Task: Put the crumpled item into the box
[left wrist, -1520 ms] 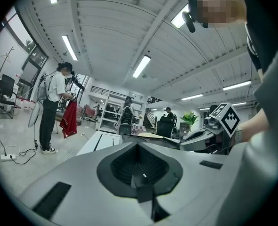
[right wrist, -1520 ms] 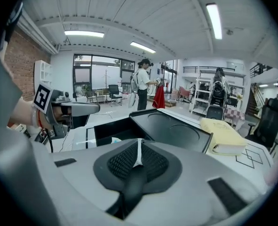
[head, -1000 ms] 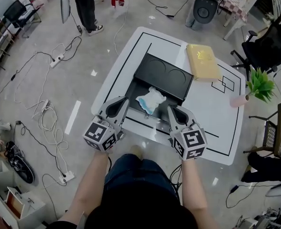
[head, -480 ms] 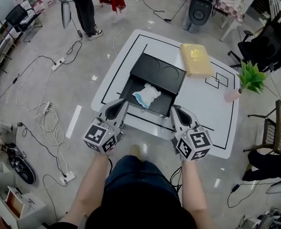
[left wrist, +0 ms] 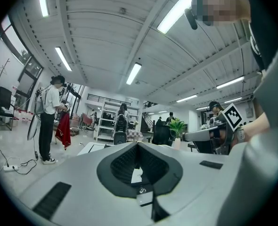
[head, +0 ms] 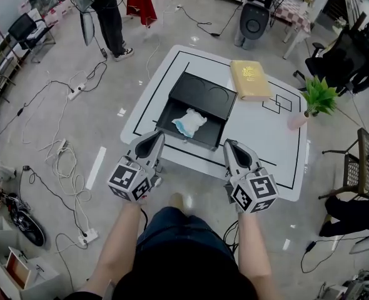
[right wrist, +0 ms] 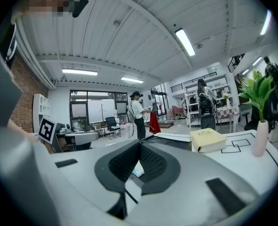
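white bench with black lines stands on a floor strewn with cables. left gripper and right gripper hang over its near edge, both jaws clenched on nothing. beyond them, between the two and touching neither, the crumpled item lies inside the open black box, whose lid lies behind it. a yellow book lies just beside the lid. a plant stands at the bench's right edge.

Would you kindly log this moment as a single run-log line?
crumpled item: lying inside box | left gripper: shut, empty | right gripper: shut, empty
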{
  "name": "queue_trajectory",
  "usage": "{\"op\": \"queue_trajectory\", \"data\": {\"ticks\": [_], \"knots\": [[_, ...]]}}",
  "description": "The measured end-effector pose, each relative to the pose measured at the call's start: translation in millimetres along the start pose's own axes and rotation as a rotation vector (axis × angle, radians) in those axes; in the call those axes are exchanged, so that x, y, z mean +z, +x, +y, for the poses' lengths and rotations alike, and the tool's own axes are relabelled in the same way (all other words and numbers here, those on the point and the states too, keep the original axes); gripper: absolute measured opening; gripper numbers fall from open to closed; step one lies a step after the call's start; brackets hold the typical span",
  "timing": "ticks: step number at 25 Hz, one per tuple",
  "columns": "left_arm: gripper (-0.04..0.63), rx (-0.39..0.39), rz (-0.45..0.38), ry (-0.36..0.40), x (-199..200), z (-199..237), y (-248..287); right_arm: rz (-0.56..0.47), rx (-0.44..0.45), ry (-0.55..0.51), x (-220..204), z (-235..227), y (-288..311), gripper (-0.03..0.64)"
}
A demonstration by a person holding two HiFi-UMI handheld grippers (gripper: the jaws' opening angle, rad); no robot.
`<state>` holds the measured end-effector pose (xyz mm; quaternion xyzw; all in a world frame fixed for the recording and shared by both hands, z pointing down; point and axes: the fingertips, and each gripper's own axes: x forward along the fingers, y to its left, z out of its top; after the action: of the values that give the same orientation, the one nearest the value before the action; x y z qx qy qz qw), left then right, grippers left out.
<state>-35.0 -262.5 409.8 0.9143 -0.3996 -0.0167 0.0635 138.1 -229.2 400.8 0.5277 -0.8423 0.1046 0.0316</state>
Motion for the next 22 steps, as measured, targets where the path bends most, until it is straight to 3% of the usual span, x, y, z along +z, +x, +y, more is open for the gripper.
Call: {"op": "queue_trajectory", "data": {"ticks": [22], "knots": [[0.002,-0.004,-0.019,0.033,14.3,-23.9,-26.8,-0.07,-0.02,-0.049,16.6,13.8,-45.7,0.005]]}}
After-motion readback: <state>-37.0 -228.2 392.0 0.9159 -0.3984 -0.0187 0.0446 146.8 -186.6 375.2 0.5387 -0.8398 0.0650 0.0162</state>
